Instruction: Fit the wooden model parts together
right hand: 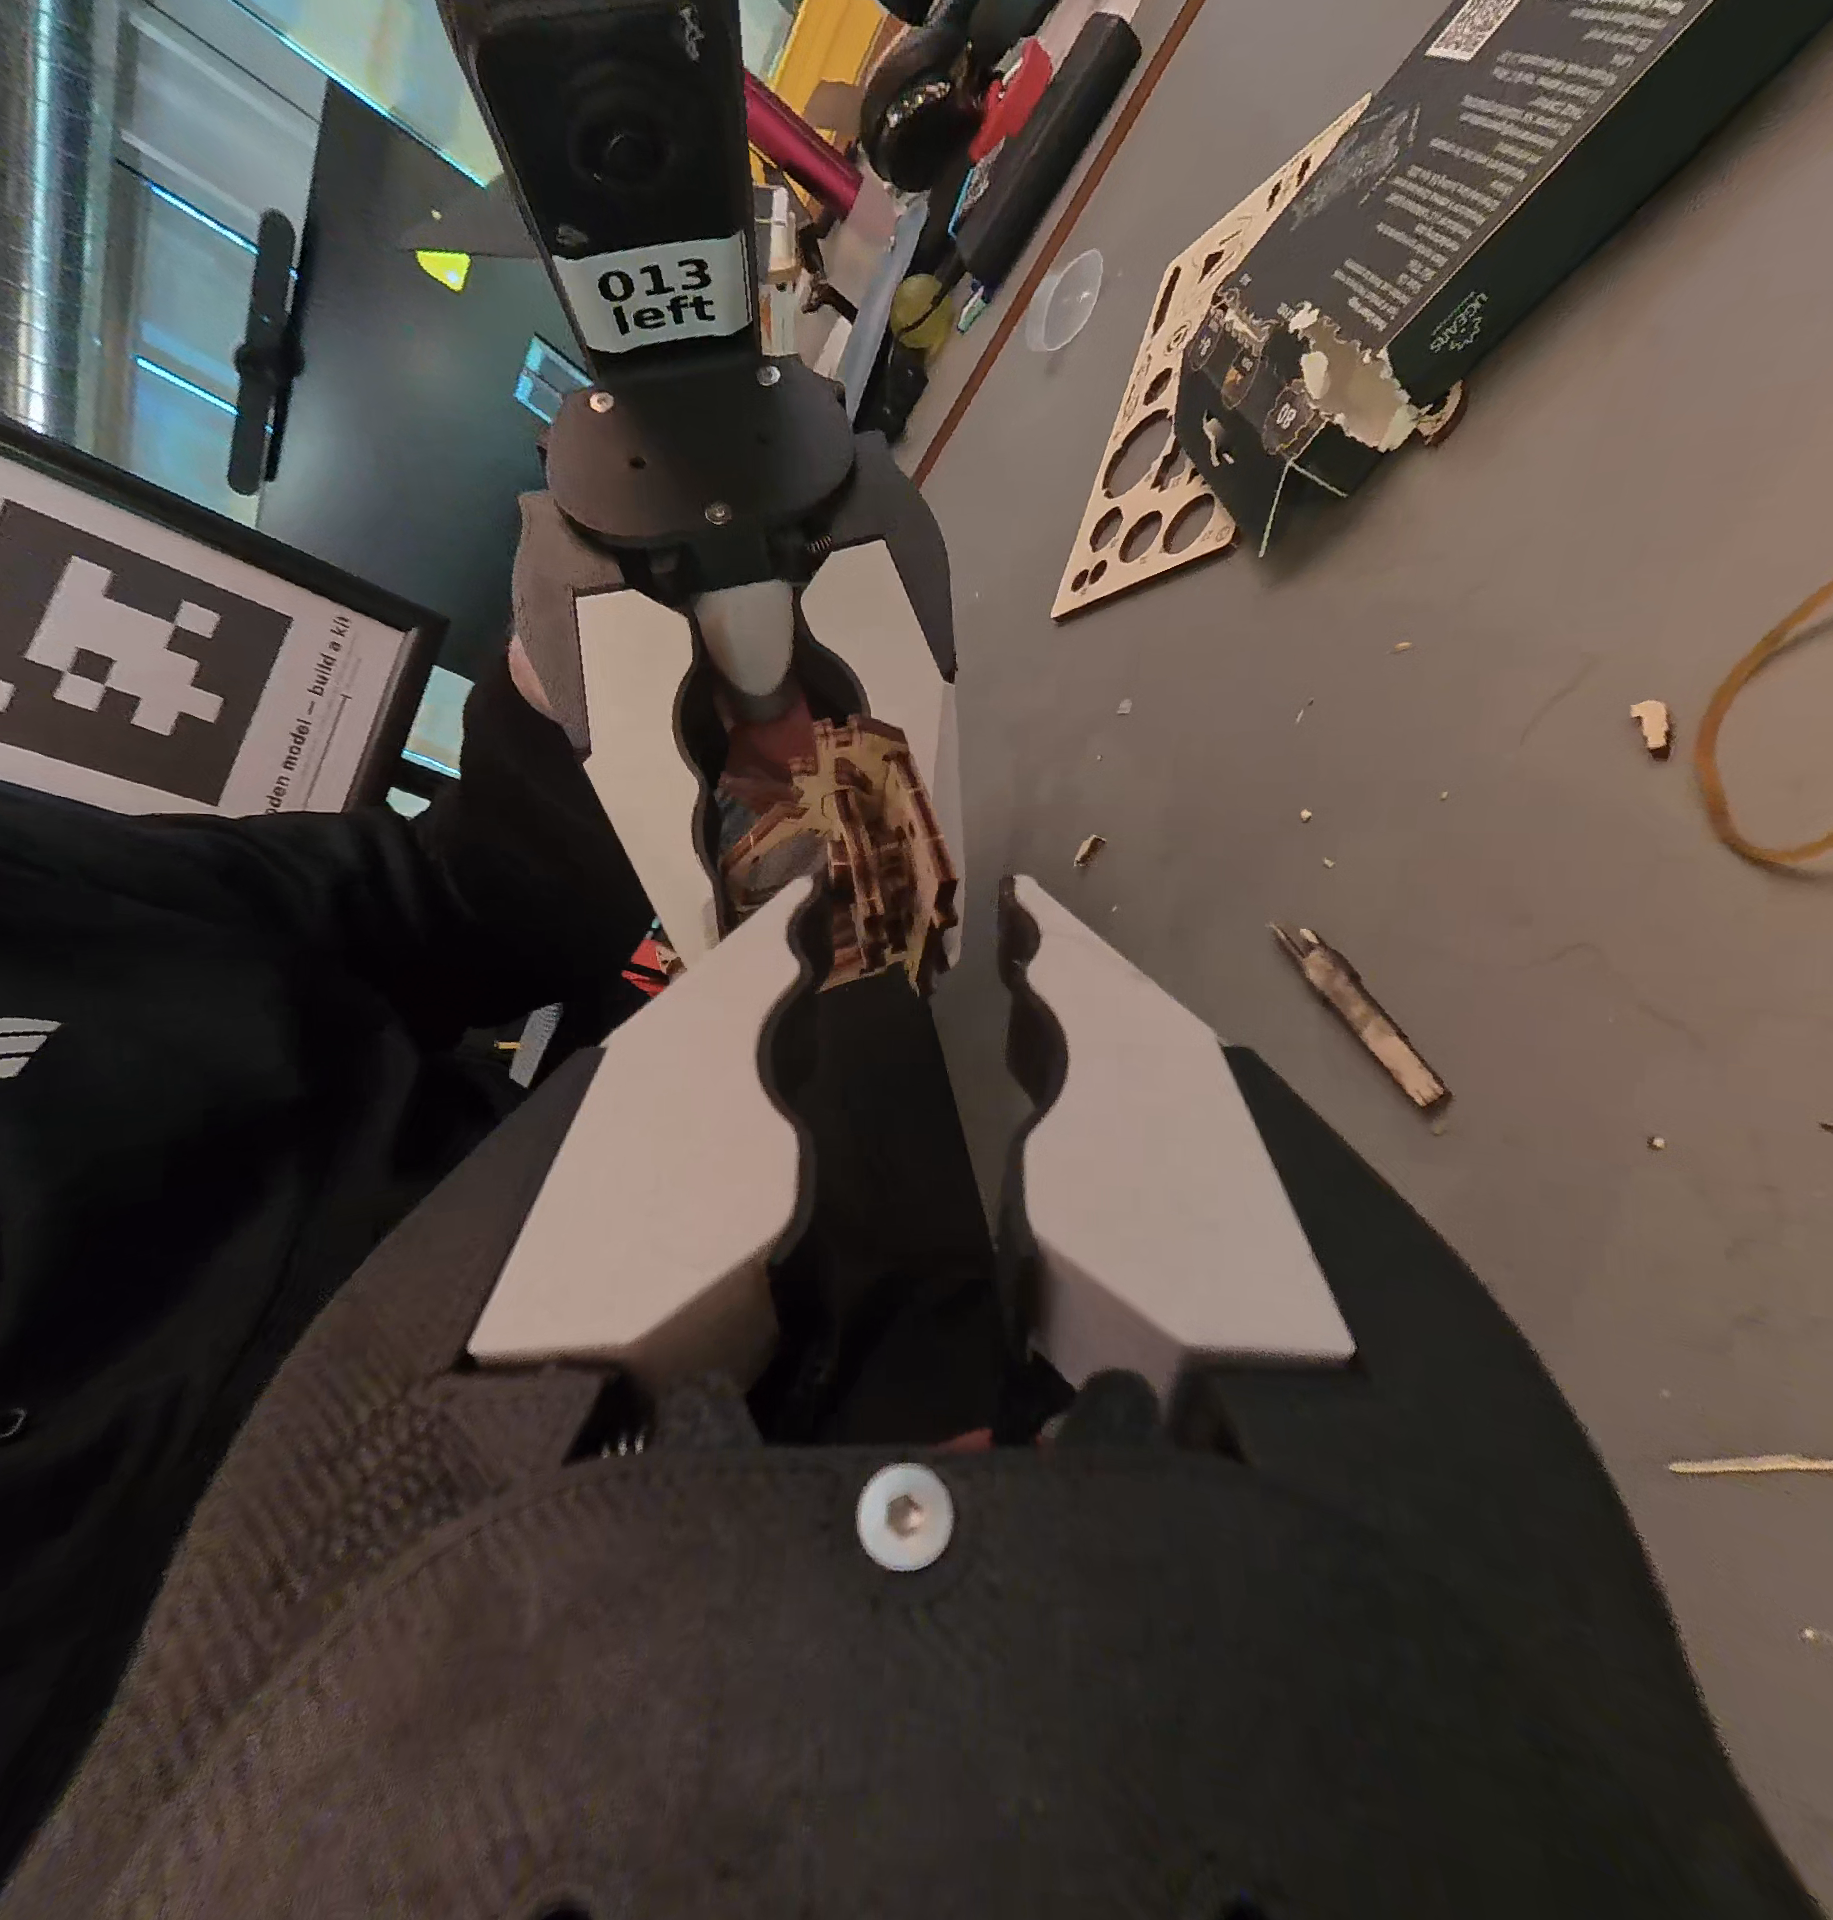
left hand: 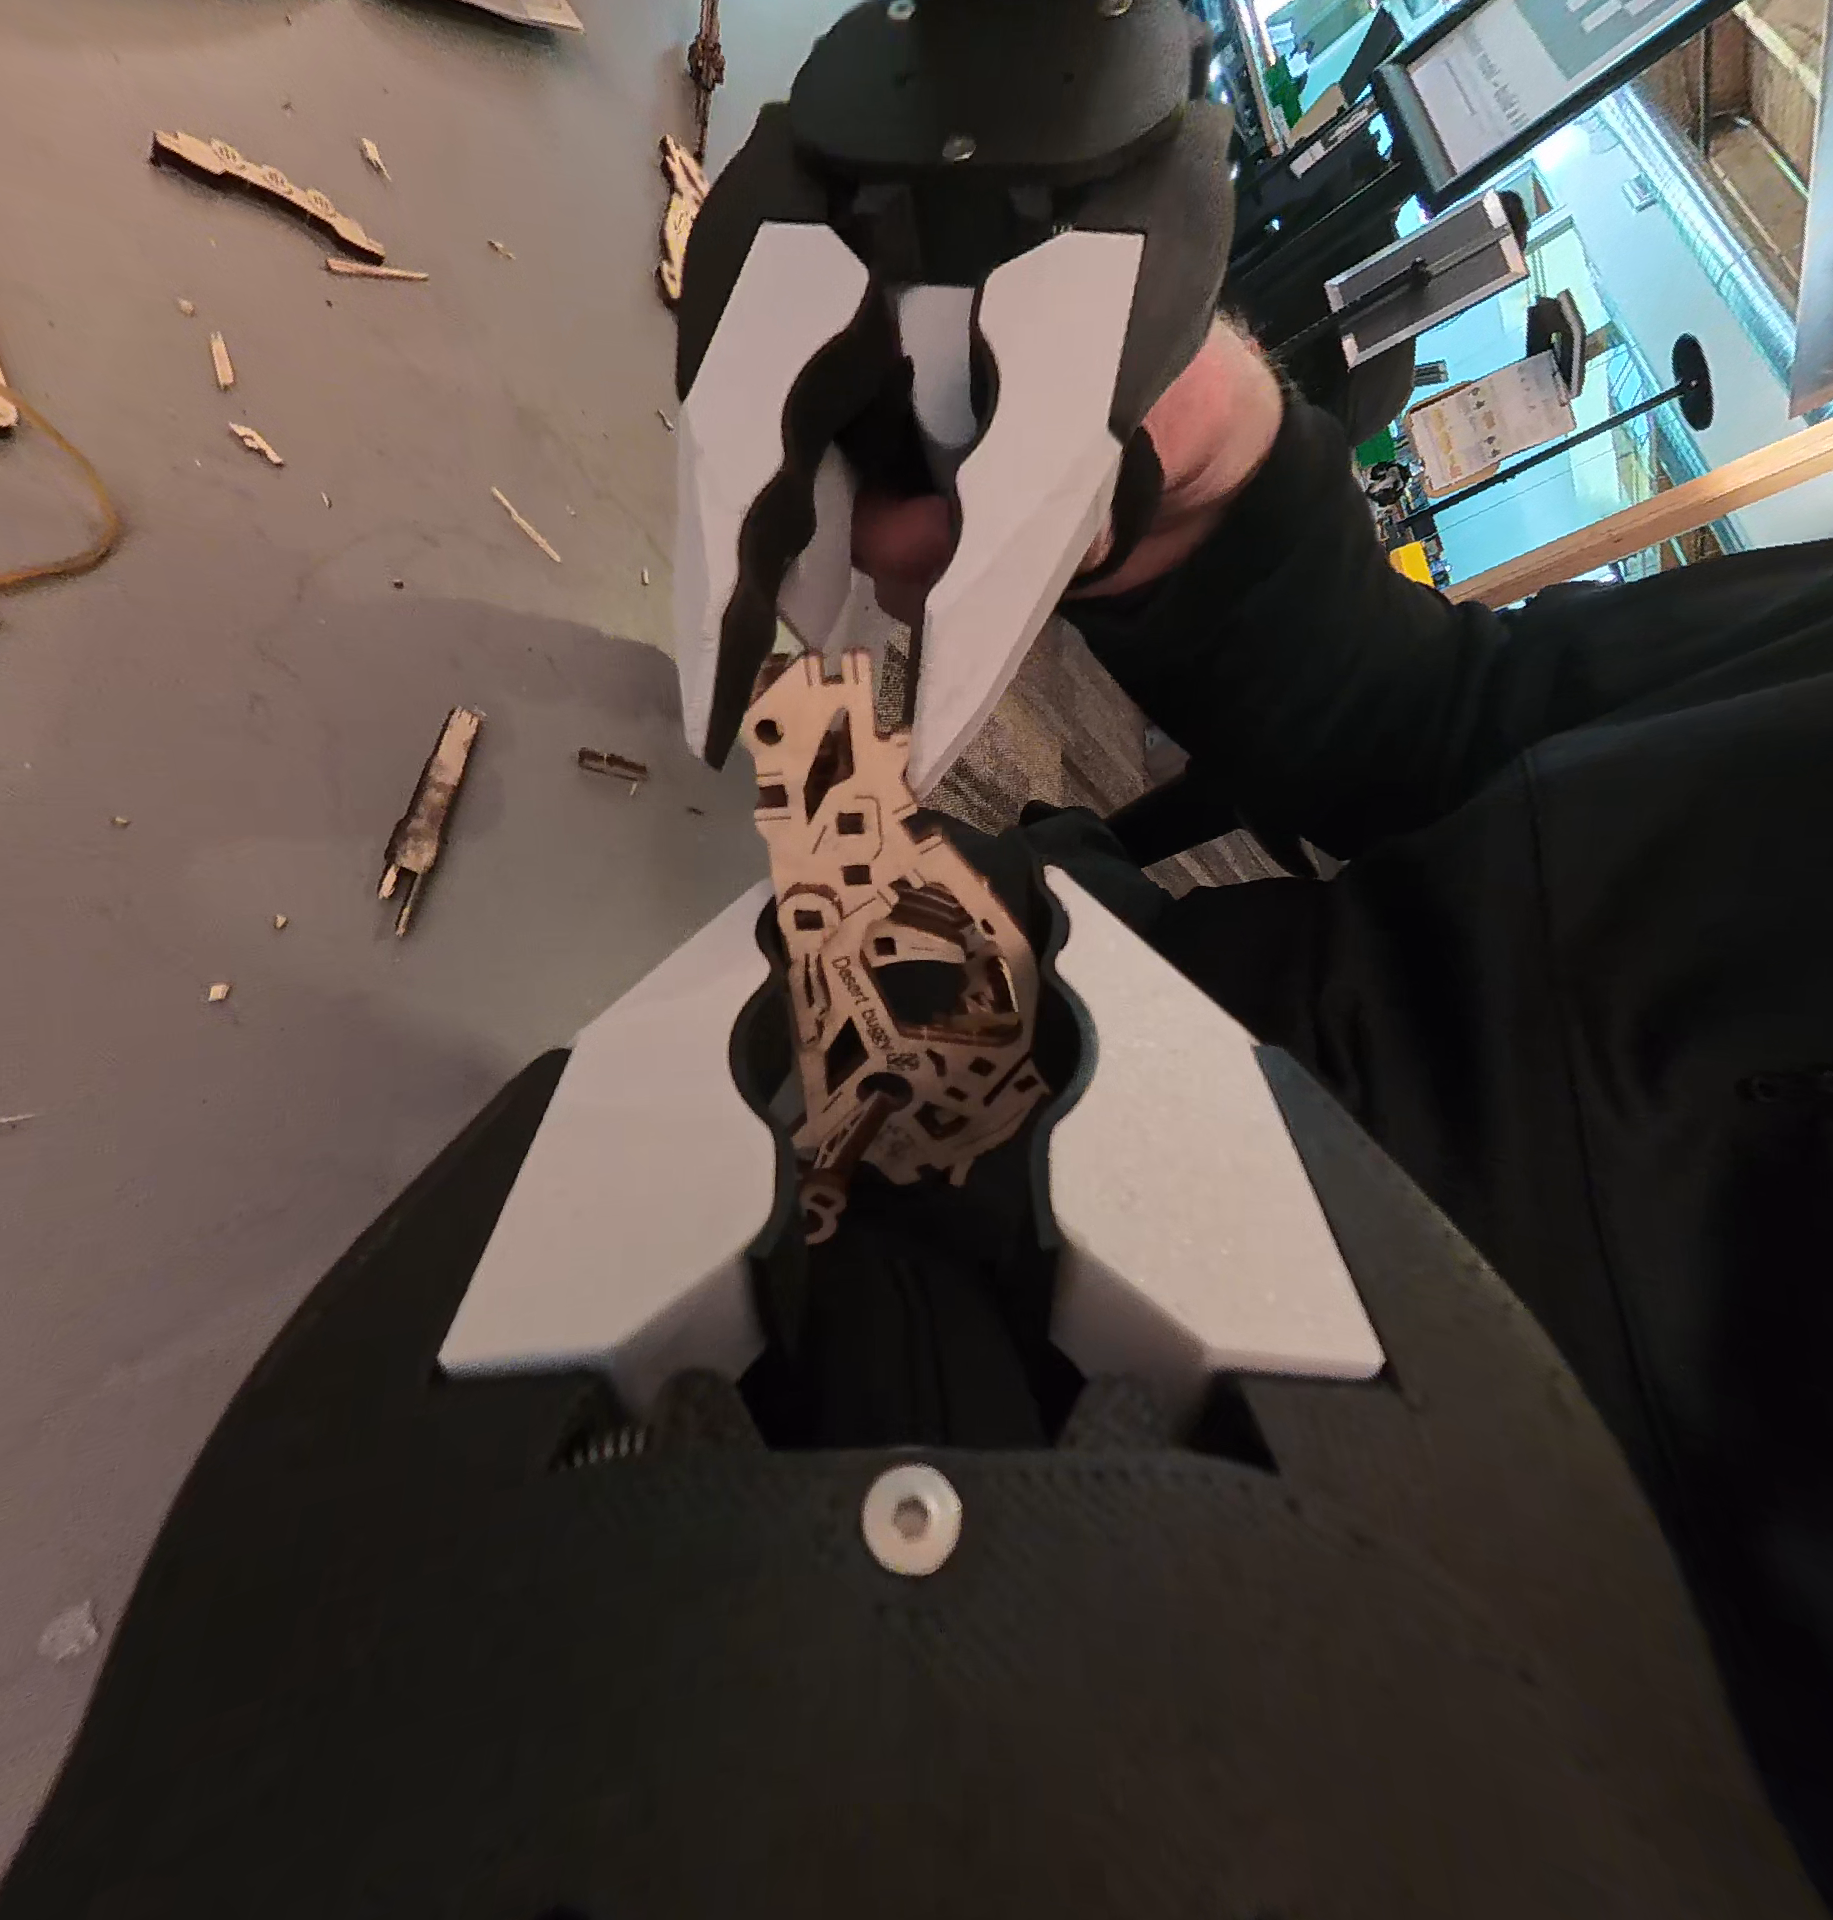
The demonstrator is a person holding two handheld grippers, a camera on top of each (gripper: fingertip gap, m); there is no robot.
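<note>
It looked like a workshop or maker lab set inside an office-type building. A grey worktable (right hand: 1411,935) was the centre of it, strewn with wood offcuts (left hand: 429,816), a punched-out plywood sheet (right hand: 1140,499), a torn dark kit box (right hand: 1463,239) and a rubber band (right hand: 1764,727). Beyond the table's far edge lay tools and clutter (right hand: 943,94). Beside the table stood a framed black-and-white marker sign (right hand: 143,655). Farther off from the table were monitors on stands (left hand: 1494,94), glass partitions and a wooden rail (left hand: 1660,499).
</note>
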